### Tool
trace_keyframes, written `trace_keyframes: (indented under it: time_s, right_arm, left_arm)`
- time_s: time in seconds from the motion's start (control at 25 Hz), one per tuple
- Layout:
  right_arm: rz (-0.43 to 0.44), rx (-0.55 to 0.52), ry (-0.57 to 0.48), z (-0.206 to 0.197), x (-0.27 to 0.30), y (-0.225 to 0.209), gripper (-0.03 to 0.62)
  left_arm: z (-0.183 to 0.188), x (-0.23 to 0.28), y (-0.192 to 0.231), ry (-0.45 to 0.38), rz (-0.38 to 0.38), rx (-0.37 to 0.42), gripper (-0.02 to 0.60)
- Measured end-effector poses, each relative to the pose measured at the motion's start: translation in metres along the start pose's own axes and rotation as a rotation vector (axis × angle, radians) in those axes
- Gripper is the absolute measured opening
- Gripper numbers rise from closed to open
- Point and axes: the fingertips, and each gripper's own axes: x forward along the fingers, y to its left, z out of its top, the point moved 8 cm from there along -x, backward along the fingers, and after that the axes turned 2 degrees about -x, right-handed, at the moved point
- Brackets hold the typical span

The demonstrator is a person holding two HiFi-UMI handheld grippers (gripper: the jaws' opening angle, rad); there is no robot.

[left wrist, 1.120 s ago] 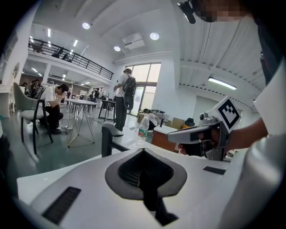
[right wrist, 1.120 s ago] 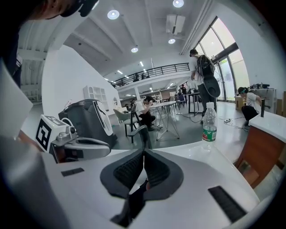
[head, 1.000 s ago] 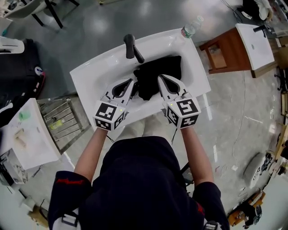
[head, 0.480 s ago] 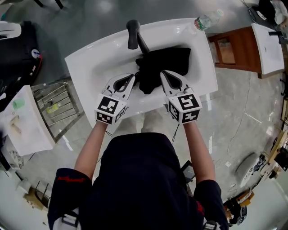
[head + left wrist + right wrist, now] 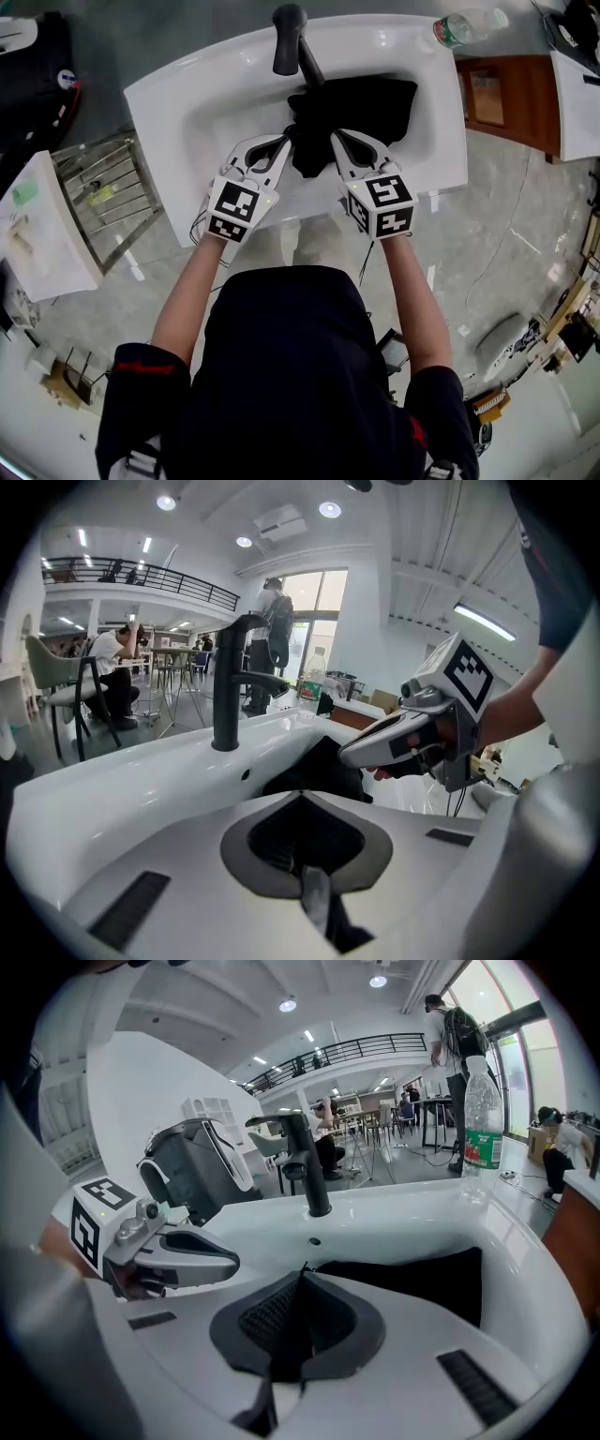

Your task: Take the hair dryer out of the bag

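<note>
A black bag [image 5: 361, 108] lies crumpled in the basin of a white sink [image 5: 187, 94], just in front of the black faucet [image 5: 291, 37]. No hair dryer shows anywhere; the bag hides whatever it holds. My left gripper [image 5: 287, 141] is shut, its tips at the bag's near left edge. My right gripper [image 5: 334, 138] is also shut and reaches the bag's near edge beside it. In the left gripper view the closed tips [image 5: 300, 794] point at the bag [image 5: 314, 771]. The right gripper view has its closed tips [image 5: 303, 1269] over the bag [image 5: 412, 1279].
A plastic water bottle [image 5: 464, 26] stands on the sink's far right corner. A metal rack [image 5: 103, 202] and a white table [image 5: 37, 244] are on the left, a wooden cabinet [image 5: 497, 94] on the right. People sit and stand in the background.
Both grippers have come down towards the sink and their tips now sit at the bag's near edge. Both stay shut. The bag has not moved.
</note>
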Motion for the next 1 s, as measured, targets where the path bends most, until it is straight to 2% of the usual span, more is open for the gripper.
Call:
trace_keyframes:
  time_s: [0.2,0.4,0.6,1.0]
  right_arm:
    - [0.010,-0.032,0.026,-0.008,0.007,0.005,0.034]
    - [0.043,-0.028,0.057,-0.012,0.013,0.010,0.035]
    - [0.062,-0.032,0.081,-0.017,0.017,0.017,0.038]
    - [0.073,-0.083,0.154,-0.021,0.028,0.041,0.247]
  left_arm:
    - [-0.009,0.001,-0.003,0.011,0.009,-0.012,0.012]
    - [-0.020,-0.004,0.004,0.009,0.035,-0.076,0.012]
    - [-0.022,-0.005,0.005,0.010,0.048,-0.068,0.012]
    - [-0.025,-0.009,0.007,0.002,0.078,-0.073,0.012]
